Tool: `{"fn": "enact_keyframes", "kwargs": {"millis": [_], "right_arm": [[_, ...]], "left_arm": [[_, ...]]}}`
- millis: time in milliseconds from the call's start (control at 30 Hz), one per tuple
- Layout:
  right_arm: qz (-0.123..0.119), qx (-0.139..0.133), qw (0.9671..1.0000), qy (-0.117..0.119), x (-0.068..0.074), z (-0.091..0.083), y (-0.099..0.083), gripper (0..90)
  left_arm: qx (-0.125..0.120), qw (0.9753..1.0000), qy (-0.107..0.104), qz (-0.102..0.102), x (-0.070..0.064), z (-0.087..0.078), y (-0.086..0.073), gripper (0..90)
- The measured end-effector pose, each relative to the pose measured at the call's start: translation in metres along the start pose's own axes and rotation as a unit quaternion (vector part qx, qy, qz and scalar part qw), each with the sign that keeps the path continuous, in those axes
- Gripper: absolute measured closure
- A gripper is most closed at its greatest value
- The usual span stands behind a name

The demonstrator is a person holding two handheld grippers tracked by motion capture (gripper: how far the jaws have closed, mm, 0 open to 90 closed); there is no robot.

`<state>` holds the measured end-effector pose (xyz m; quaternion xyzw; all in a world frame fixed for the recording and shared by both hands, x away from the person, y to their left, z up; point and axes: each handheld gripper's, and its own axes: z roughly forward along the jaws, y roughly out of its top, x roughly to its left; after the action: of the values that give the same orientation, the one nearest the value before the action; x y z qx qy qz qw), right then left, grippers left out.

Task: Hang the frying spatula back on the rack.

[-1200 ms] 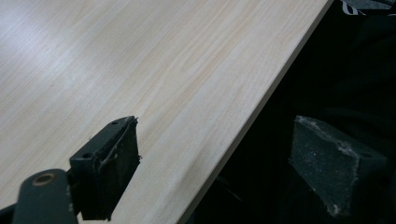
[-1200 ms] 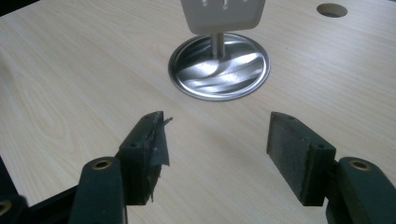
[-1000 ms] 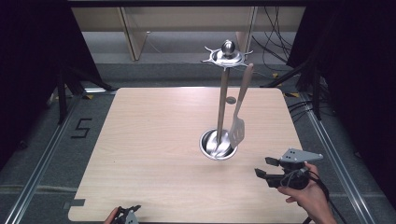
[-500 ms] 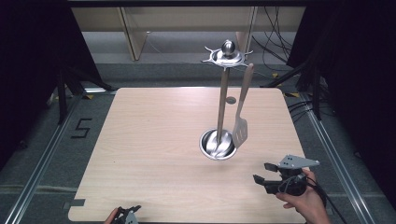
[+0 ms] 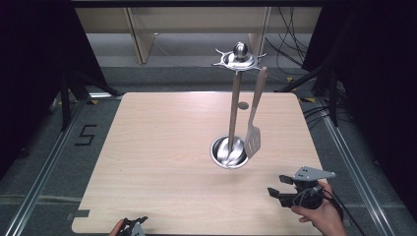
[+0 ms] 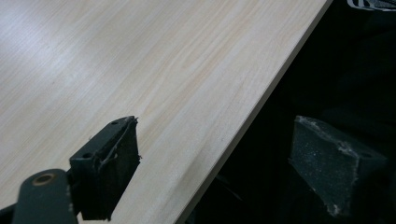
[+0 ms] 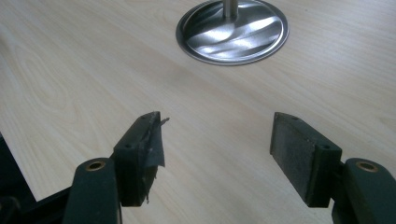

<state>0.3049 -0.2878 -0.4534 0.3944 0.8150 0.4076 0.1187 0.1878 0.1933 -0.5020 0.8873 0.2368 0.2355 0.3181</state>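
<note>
**Spatula on the rack, both grippers empty and low**

High view. Metal utensil stand [image 5: 230, 150] sits right of centre on the pale wooden table [image 5: 162, 152]: round steel base, upright pole, spoked hanger ring at the top. A slotted spatula [image 5: 253, 132] with a wooden handle hangs from one spoke on the pole's right, its blade level with and just beside the base rim; I cannot tell whether they touch. Right gripper [image 5: 276, 186] is held near the table's near right corner, apart from the stand, jaws spread and pointing left. Left gripper [image 5: 134, 225] pokes in at the near edge, bottom left; spread not readable here.

Left gripper view. Left gripper [image 6: 219, 163] has its jaws wide, nothing between the pads. One pad hangs over the wood, the other past the table edge over dark floor.

Right gripper view. Right gripper [image 7: 217, 140] has its jaws wide and empty, aimed across bare wood toward the stand's steel base [image 7: 232, 30], well ahead.

Judgement. The hang looks finished and the hands look to be at rest. If the spatula is the next target, come in level at mid-handle, close squarely on the wood, then lift up along the spoke before pulling away, so the light stand does not tip.
</note>
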Motion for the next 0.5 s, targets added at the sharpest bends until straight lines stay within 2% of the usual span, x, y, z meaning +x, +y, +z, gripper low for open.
{"fn": "enact_keyframes", "kwargs": {"millis": [33,67,133,200,233,367,467,500], "right_arm": [[-0.001,0.001,1.0000,-0.003,0.0011,-0.0004,-0.0006,35.3],[-0.011,-0.002,0.9999,-0.004,0.0006,-0.0002,-0.0014,35.3],[-0.014,0.001,0.9999,-0.003,0.0016,0.0005,-0.0029,35.3],[-0.015,0.001,0.9999,-0.002,0.0023,0.0004,-0.0038,35.3],[-0.015,0.000,0.9999,-0.004,0.0029,0.0002,-0.0045,35.3],[-0.006,0.002,1.0000,-0.004,0.0056,-0.0005,-0.0076,35.1],[0.003,0.006,1.0000,-0.004,0.0070,-0.0013,-0.0092,34.7],[-0.002,-0.002,1.0000,-0.006,0.0064,-0.0005,-0.0100,34.5]], "left_arm": [[0.001,1.0000,0.004,0.008,0.0004,-0.0012,0.0004,15.0],[0.005,1.0000,0.000,0.002,-0.0005,-0.0030,0.0001,15.0],[0.003,1.0000,0.004,0.000,-0.0016,-0.0023,-0.0007,15.0],[0.003,0.9999,-0.003,0.011,0.0002,-0.0022,-0.0005,15.0],[0.005,1.0000,-0.006,-0.002,-0.0014,-0.0019,-0.0014,15.0],[0.011,0.9999,0.003,0.004,-0.0006,-0.0028,-0.0018,15.0],[0.010,0.9999,0.001,0.003,-0.0009,-0.0028,-0.0021,15.0],[0.009,0.9999,0.001,0.003,-0.0010,-0.0030,-0.0019,15.0]]}}
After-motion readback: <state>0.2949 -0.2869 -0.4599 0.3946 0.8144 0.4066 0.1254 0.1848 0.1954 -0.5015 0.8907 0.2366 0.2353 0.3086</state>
